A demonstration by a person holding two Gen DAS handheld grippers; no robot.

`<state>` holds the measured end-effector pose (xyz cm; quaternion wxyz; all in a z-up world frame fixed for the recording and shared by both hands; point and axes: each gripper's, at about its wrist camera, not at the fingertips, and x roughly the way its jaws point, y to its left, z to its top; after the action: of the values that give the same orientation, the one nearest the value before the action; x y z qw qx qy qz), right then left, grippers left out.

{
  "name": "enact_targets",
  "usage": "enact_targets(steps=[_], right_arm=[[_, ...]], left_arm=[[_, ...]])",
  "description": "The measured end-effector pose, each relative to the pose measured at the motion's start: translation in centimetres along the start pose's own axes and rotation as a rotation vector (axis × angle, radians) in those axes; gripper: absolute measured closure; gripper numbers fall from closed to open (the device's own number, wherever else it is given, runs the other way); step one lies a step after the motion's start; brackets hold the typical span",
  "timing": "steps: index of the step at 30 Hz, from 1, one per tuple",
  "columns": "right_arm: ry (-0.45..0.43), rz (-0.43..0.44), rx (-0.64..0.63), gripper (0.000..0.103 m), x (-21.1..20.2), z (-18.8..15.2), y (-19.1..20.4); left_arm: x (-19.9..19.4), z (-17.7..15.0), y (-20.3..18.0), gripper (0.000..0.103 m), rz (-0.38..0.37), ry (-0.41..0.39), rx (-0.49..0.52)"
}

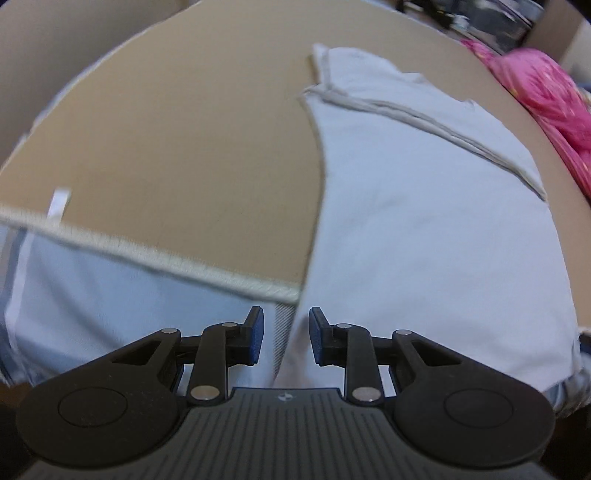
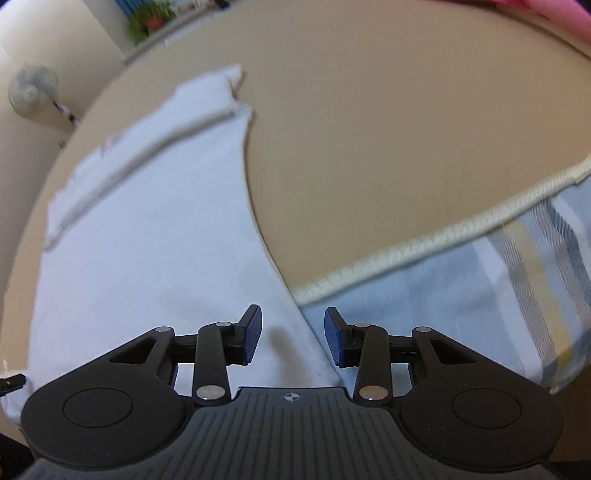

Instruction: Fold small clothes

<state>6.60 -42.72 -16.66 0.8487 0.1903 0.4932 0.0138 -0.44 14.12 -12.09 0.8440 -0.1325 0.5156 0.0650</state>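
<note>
A small pale-blue cotton garment (image 1: 424, 229) with cream ribbed edging lies spread on the tan counter (image 1: 184, 147). In the left wrist view one flat part of it runs up the right half of the picture, with a cream-edged flap (image 1: 406, 107) folded across its far end, and another part (image 1: 110, 295) reaches out to the lower left under a thick cream hem, where a white label (image 1: 59, 203) sticks up from the hem. In the right wrist view the same garment (image 2: 147, 229) fills the left half, and its other part on the right shows a panel of grey, yellow and white stripes (image 2: 528, 288).

The left gripper (image 1: 284, 336) hangs over the place where the two parts meet; its blue-padded jaws stand partly apart and nothing is pinched between them. The right gripper (image 2: 293, 339) hangs over the same junction with its jaws a little wider apart, also holding nothing.

Beyond the garment, at the far right edge of the counter, lies a heap of bright pink patterned cloth (image 1: 546, 103). A white fan (image 2: 33, 92) and a green potted plant (image 2: 149, 18) show blurred in the background
</note>
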Motion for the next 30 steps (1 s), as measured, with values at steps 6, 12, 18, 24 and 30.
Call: enact_targets(steps=[6, 12, 18, 24, 30], right_arm=[[0.069, -0.034, -0.043, 0.064, 2.1, -0.3, 1.1], [0.065, -0.030, -0.058, 0.063, 2.4, -0.4, 1.4], [0.030, 0.026, -0.146, 0.098, 1.0, -0.8, 2.5], [0.080, 0.009, -0.147, 0.093, 2.2, -0.8, 2.6], [0.073, 0.004, -0.185, 0.097, 2.2, -0.7, 3.1]], left_arm=[[1.4, -1.1, 0.5, 0.074, -0.009, 0.080, -0.063], [1.3, -2.3, -0.2, 0.082, 0.007, 0.051, 0.012], [-0.4, -3.6, -1.0, 0.096, 0.013, -0.022, 0.061], [1.2, -3.9, -1.8, 0.083, 0.026, 0.011, 0.053], [0.7, -4.1, -2.8, 0.096, 0.063, -0.041, 0.059]])
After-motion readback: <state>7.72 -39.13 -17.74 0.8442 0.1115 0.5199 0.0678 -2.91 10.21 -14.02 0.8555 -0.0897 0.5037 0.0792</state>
